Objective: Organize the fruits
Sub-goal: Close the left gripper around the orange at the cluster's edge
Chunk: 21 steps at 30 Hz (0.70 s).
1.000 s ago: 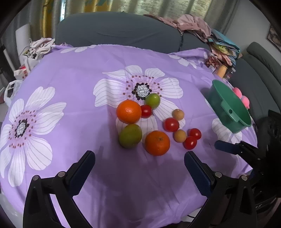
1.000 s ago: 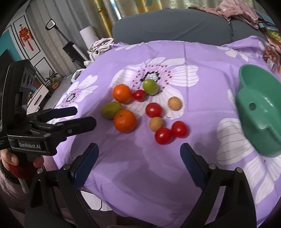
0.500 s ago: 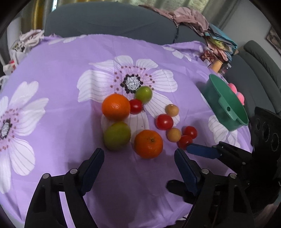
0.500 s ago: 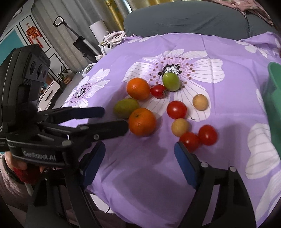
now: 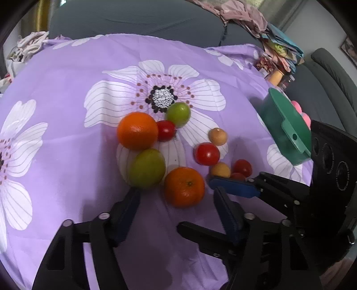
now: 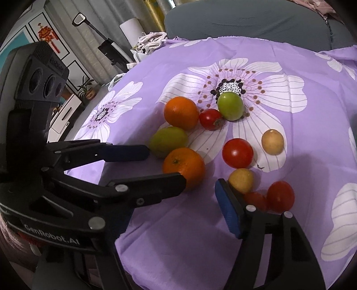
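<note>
Two oranges, two green fruits, several red tomatoes and two tan fruits lie grouped on a purple flowered cloth [image 5: 67, 93]. My left gripper [image 5: 176, 195] is open and closing, with the near orange [image 5: 184, 187] just ahead between its fingers, untouched. In the right wrist view the left gripper [image 6: 166, 166] reaches in from the left, and its lower finger covers part of that orange [image 6: 187, 164]. My right gripper [image 6: 178, 200] is open and closing with nothing gripped. Its blue pad [image 6: 226, 207] stands beside a tan fruit [image 6: 241, 179] and a half-hidden tomato [image 6: 255, 199]. Its other finger is hidden behind the left gripper.
A green bowl with a handle [image 5: 287, 127] stands at the cloth's right edge, with pink objects behind it. A grey sofa [image 5: 133, 20] with heaped clothes lies beyond the table. The cloth's near edge drops off under both grippers. Furniture and a plant stand left [image 6: 87, 89].
Both grippers have moved down and closer to the fruit, and both pairs of jaws have narrowed. The two grippers now overlap near the front orange.
</note>
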Each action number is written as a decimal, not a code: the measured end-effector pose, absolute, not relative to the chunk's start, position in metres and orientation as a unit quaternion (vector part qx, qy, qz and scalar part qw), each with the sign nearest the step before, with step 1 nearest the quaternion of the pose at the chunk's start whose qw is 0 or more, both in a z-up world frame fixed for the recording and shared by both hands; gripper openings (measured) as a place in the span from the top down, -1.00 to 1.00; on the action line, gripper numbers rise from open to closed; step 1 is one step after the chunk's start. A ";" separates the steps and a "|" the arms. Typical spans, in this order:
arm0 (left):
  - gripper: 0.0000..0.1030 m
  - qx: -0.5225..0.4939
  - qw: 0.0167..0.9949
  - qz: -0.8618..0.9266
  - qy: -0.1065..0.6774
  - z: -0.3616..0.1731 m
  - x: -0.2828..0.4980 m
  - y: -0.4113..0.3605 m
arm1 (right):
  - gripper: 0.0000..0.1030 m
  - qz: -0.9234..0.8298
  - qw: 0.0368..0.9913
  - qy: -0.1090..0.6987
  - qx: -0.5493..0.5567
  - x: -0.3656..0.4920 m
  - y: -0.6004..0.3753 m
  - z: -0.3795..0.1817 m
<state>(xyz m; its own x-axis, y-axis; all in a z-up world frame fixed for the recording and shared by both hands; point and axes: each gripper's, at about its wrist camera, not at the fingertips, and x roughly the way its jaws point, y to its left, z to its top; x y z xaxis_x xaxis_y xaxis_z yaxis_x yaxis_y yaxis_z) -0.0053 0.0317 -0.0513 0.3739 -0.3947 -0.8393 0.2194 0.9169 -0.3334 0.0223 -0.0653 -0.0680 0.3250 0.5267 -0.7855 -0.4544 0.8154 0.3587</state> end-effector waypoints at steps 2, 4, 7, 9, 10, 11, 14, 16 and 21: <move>-0.28 -0.083 0.823 -0.187 0.530 -0.051 -0.003 0.030 | -0.31 0.305 0.811 0.498 0.036 0.024 -0.064 -0.068; -0.25 -0.085 0.821 -0.185 0.533 -0.054 0.000 0.029 | -0.28 0.308 0.809 0.499 0.034 0.027 -0.062 -0.069; 0.00 -0.094 0.814 -0.189 0.542 -0.059 0.003 0.028 | -0.19 0.312 0.806 0.502 0.027 0.029 -0.059 -0.071; 0.00 -0.096 0.812 -0.190 0.544 -0.061 0.005 0.027 | -0.15 0.313 0.806 0.501 0.023 0.031 -0.057 -0.072; 0.00 -0.097 0.810 -0.191 0.545 -0.062 0.006 0.027 | -0.14 0.314 0.806 0.501 0.022 0.031 -0.056 -0.072; 0.01 -0.099 0.809 -0.191 0.547 -0.062 0.007 0.027 | -0.12 0.314 0.806 0.501 0.023 0.032 -0.056 -0.072; 0.03 -0.103 0.807 -0.191 0.548 -0.062 0.009 0.028 | -0.06 0.315 0.806 0.500 0.023 0.035 -0.056 -0.072; 0.03 -0.103 0.807 -0.191 0.549 -0.062 0.010 0.028 | -0.03 0.316 0.806 0.500 0.019 0.037 -0.055 -0.073; 0.09 -0.095 0.811 -0.188 0.545 -0.062 0.012 0.027 | 0.08 0.313 0.807 0.501 0.003 0.038 -0.050 -0.075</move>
<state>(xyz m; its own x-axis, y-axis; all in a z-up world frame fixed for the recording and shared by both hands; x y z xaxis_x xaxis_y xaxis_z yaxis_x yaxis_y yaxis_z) 0.0117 0.0269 -0.0617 0.3350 -0.4090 -0.8488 0.2027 0.9111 -0.3590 0.0385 -0.0498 -0.0752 0.3024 0.5087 -0.8061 -0.5023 0.8038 0.3189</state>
